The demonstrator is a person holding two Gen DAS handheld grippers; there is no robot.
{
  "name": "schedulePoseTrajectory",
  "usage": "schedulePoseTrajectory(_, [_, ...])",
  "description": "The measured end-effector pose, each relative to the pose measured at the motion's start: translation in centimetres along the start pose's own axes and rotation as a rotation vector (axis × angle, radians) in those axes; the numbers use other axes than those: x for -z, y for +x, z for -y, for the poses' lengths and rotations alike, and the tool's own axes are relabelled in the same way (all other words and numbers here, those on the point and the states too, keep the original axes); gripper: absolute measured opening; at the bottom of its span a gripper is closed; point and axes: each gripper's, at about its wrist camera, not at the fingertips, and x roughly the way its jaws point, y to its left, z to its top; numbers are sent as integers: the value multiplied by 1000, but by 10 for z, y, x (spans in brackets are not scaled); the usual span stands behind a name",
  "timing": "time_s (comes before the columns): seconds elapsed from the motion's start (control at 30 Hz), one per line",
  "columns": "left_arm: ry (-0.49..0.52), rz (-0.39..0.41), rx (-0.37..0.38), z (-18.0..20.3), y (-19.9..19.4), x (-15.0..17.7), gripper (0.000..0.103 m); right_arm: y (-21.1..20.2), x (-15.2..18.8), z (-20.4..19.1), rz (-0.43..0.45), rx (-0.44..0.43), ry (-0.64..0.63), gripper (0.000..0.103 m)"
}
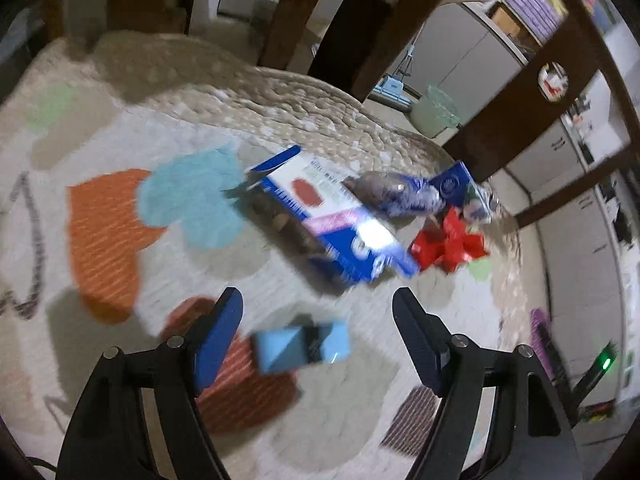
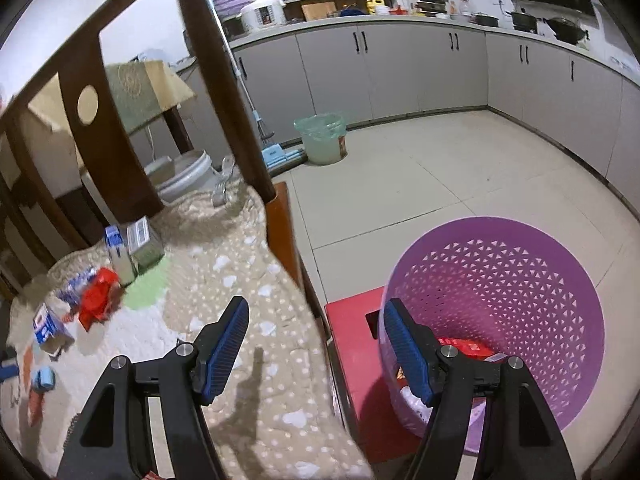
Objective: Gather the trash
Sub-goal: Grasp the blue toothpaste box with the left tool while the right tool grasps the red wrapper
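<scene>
While open, left gripper (image 1: 318,306) fingers flank small blue box (image 1: 301,344).

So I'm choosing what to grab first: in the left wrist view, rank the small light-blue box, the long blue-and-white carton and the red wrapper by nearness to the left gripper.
1. Small light-blue box, between the left gripper's open fingers.
2. Long blue-and-white carton, just beyond, centre.
3. Red wrapper, farther right.

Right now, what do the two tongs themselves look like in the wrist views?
Both match. The left tongs and right tongs each have two black angular arms with cut-out slots, joined by round silver pivot pins. The fingers carry blue pads, ribbed on the right pair. No cables, sleeves or markings show.
</scene>
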Motion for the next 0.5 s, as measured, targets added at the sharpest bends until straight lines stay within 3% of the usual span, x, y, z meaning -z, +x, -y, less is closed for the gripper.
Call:
schedulePoseTrajectory(0.23, [-66, -30, -56, 12, 47, -37, 78, 5, -3, -25, -7, -62, -48, 74])
schedulePoseTrajectory(0.4, [-7, -32, -165, 32, 65, -41, 78, 9, -1, -46, -34, -115, -100, 74])
schedulePoseTrajectory(0.47, [31, -20, -174, 37, 63, -36, 61, 12, 0, -53, -50, -133, -114, 74])
schedulePoseTrajectory(0.5, [46, -17, -165, 38, 59, -32, 57, 13, 1, -56, -57, -139, -120, 74])
